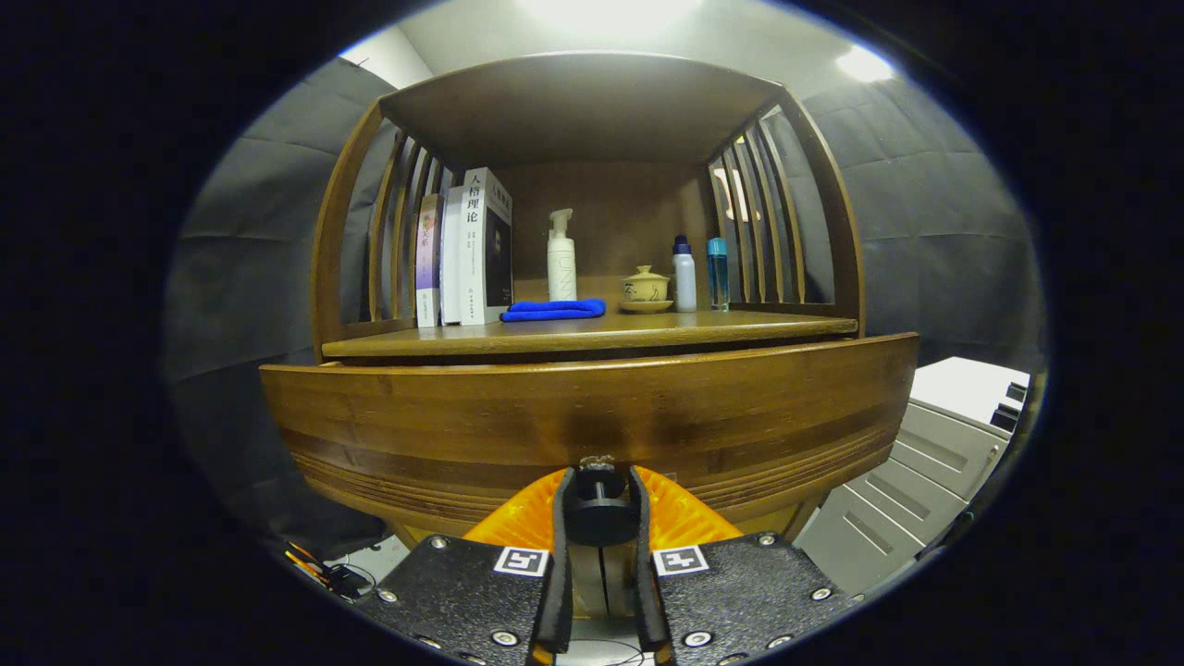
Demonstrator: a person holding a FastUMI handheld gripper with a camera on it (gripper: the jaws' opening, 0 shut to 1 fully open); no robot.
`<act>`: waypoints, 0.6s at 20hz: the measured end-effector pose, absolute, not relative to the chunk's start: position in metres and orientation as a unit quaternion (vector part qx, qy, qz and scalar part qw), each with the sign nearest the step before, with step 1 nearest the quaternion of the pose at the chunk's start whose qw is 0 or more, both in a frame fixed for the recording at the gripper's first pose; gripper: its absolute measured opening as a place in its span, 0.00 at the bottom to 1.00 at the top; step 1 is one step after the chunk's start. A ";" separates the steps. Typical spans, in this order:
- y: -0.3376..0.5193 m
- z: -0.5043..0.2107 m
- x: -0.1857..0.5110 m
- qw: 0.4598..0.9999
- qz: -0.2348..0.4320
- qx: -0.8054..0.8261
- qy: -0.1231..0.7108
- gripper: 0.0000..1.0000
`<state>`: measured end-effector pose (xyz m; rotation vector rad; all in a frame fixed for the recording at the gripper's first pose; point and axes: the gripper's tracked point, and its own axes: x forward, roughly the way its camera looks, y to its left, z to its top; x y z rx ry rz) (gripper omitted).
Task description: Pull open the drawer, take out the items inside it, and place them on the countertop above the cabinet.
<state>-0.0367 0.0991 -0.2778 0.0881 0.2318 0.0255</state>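
Gripper (598, 504) clamps drawer (592, 416) knob (599, 516)

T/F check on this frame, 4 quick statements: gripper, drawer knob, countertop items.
1. The gripper is shut on the drawer knob. True.
2. The blue cloth lies on the countertop in front of the pump bottle. True.
3. The books lie flat in a stack. False: they stand upright.
4. The lidded tea bowl sits between the books and the pump bottle. False: it sits between the pump bottle and the white bottle.

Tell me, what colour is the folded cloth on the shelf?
Bright blue cloth, gripper view; gripper grips the drawer knob.
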 end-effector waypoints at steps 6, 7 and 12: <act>0.096 -0.279 -0.070 0.991 0.016 0.043 0.123 0.27; 0.096 -0.280 -0.075 0.991 0.014 0.045 0.127 0.27; 0.099 -0.279 -0.091 0.990 0.013 0.041 0.135 0.27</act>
